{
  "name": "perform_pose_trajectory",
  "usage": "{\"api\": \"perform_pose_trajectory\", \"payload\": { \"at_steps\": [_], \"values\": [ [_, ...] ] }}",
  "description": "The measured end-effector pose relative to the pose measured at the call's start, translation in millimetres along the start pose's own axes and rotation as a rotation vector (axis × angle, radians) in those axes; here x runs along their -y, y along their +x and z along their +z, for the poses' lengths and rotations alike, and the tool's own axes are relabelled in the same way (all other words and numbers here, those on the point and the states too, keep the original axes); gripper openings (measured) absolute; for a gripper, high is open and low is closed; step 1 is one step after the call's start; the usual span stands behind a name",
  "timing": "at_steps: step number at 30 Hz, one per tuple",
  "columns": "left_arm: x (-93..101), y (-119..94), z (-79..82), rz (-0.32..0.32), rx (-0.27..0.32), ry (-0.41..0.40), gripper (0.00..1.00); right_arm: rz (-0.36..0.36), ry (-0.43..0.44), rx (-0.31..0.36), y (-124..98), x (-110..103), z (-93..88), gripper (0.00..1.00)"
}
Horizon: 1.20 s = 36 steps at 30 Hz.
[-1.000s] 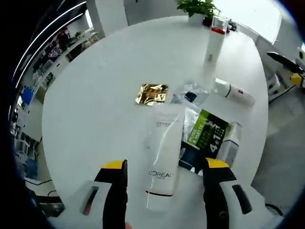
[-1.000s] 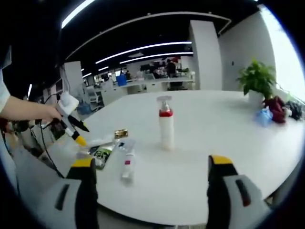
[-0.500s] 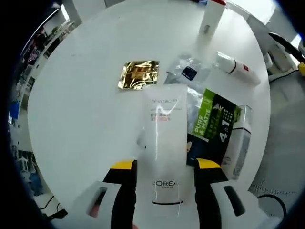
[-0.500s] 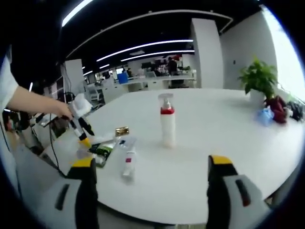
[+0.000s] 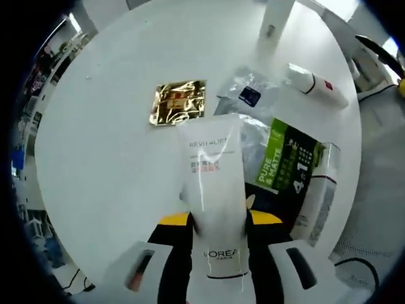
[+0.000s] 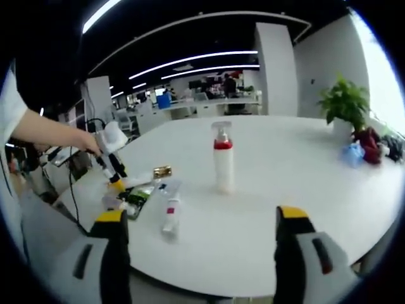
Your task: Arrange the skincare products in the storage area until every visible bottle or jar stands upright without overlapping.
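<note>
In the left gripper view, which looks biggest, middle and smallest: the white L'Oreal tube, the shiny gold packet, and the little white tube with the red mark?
1. White L'Oreal tube, though it lies nearest the camera, which enlarges it.
2 and 3. Gold packet and small white tube: too alike to rank; the tube is longer, the packet wider.

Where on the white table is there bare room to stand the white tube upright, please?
The white round table lies bare beyond the gold foil sachet. In the right gripper view, open surface stretches from the white pump bottle with the red collar toward the potted plant. It is crowded around the green-and-black packet and the small lying white tube.
</note>
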<state>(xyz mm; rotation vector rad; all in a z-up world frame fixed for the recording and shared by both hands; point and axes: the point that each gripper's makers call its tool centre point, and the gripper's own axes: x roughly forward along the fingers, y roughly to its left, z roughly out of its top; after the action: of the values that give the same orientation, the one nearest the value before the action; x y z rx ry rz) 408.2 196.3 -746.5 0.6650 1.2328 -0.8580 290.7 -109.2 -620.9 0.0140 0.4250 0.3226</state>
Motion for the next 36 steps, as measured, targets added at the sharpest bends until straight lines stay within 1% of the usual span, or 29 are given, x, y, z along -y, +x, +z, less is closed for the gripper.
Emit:
{"api": "perform_pose_trajectory", "payload": {
  "at_steps": [4, 8, 13, 15, 17, 20, 22, 26, 29, 31, 33, 35, 36],
  "values": [
    [-1.7, 1, -1.2, 0.004, 0.001, -0.019, 0.29, 0.000, -0.003, 0.000, 0, 0, 0.0, 0.97],
    [-1.1, -2, -2.0, 0.015, 0.017, -0.041, 0.28, 0.000, -0.004, 0.002, 0, 0, -0.1, 0.97],
    [5.0, -14, 1.9, 0.022, 0.069, -0.055, 0.28, 0.003, -0.008, 0.003, 0, -1, -0.1, 0.96],
    [9.2, -23, 3.5, 0.032, 0.103, -0.049, 0.28, 0.005, -0.009, 0.004, -1, -1, -0.1, 0.96],
    [10.8, -29, 2.6, 0.044, 0.120, -0.047, 0.28, 0.007, -0.011, 0.005, -1, -2, 0.0, 0.96],
    [8.3, -38, 0.1, 0.088, 0.167, -0.043, 0.28, 0.010, -0.016, 0.007, -1, -3, 0.4, 0.96],
    [7.6, -43, -2.7, 0.104, 0.187, -0.047, 0.28, 0.013, -0.017, 0.007, -1, -3, 0.4, 0.95],
    [5.5, -56, -4.7, 0.156, 0.261, -0.077, 0.28, 0.019, -0.023, 0.008, -1, -4, 1.3, 0.95],
    [4.9, -69, -0.9, 0.195, 0.336, -0.113, 0.28, 0.023, -0.026, 0.009, -2, -5, 1.6, 0.95],
    [5.1, -78, 0.1, 0.223, 0.368, -0.128, 0.28, 0.027, -0.029, 0.009, -2, -6, 1.9, 0.95],
    [4.0, -85, 2.6, 0.258, 0.398, -0.125, 0.28, 0.031, -0.032, 0.008, -2, -7, 2.0, 0.94],
    [6.1, -92, 5.4, 0.271, 0.428, -0.140, 0.28, 0.036, -0.036, 0.008, -2, -7, 2.7, 0.93],
    [6.6, -97, 8.7, 0.284, 0.456, -0.156, 0.28, 0.038, -0.038, 0.008, -2, -8, 3.1, 0.93]
  ]
}}
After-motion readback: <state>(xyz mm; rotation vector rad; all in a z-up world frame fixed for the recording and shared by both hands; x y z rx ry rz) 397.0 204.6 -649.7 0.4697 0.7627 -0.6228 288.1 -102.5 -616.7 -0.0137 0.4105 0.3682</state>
